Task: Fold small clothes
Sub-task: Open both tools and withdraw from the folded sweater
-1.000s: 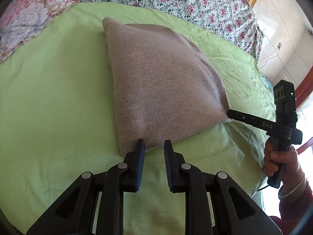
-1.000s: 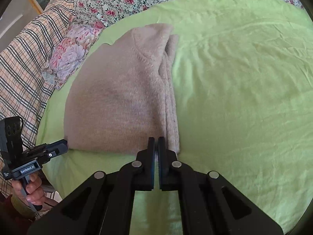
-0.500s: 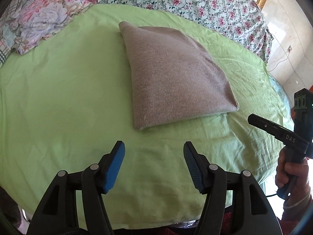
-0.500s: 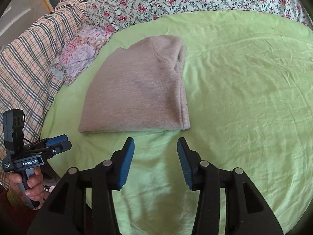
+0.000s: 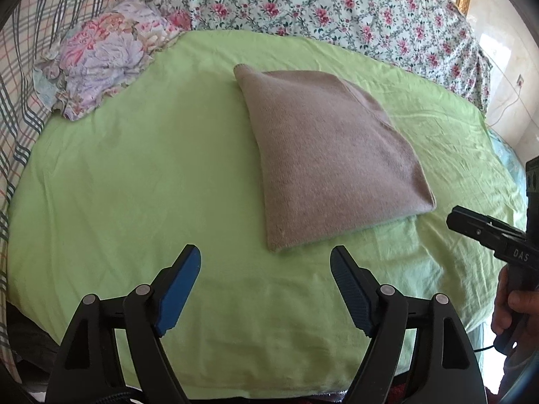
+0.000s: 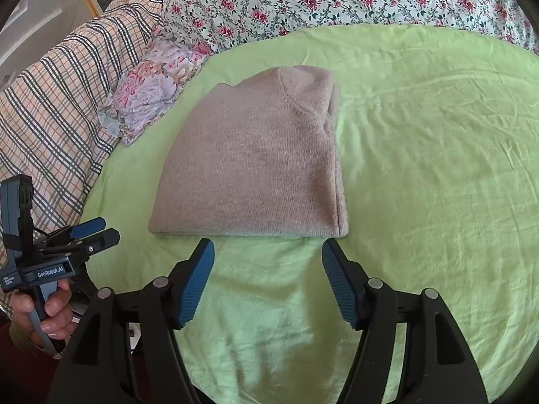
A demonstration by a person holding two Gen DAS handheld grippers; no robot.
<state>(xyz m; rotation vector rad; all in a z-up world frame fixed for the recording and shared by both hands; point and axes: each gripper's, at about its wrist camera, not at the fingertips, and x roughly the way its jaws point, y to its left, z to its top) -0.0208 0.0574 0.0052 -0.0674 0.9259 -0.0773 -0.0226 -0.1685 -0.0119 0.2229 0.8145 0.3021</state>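
A bed (image 5: pixel 134 175) covered by a light green sheet (image 6: pixel 421 168) fills both views. Beyond it, toward twelve o'clock, lies a floral-print cover (image 5: pixel 337 10), and at about ten o'clock a plaid blanket (image 6: pixel 50 118) with a small flowered pillow (image 5: pixel 101 60) resting against the sheet's edge.

The folded beige knit sweater (image 5: pixel 330 155) lies flat on the sheet, a compact squarish bundle. In the left wrist view it sits at about one o'clock from the fingers; in the right wrist view it lies straight ahead at twelve o'clock, its near hem just beyond the fingertips, not touched.

The left gripper (image 5: pixel 266 266) hangs over bare sheet with its blue-padded fingers spread wide and holding nothing. The right gripper (image 6: pixel 267 256) is likewise spread wide and empty, just short of the sweater's near edge. Each gripper also shows in the other's view, held in a hand (image 6: pixel 40 306) at the frame's side.
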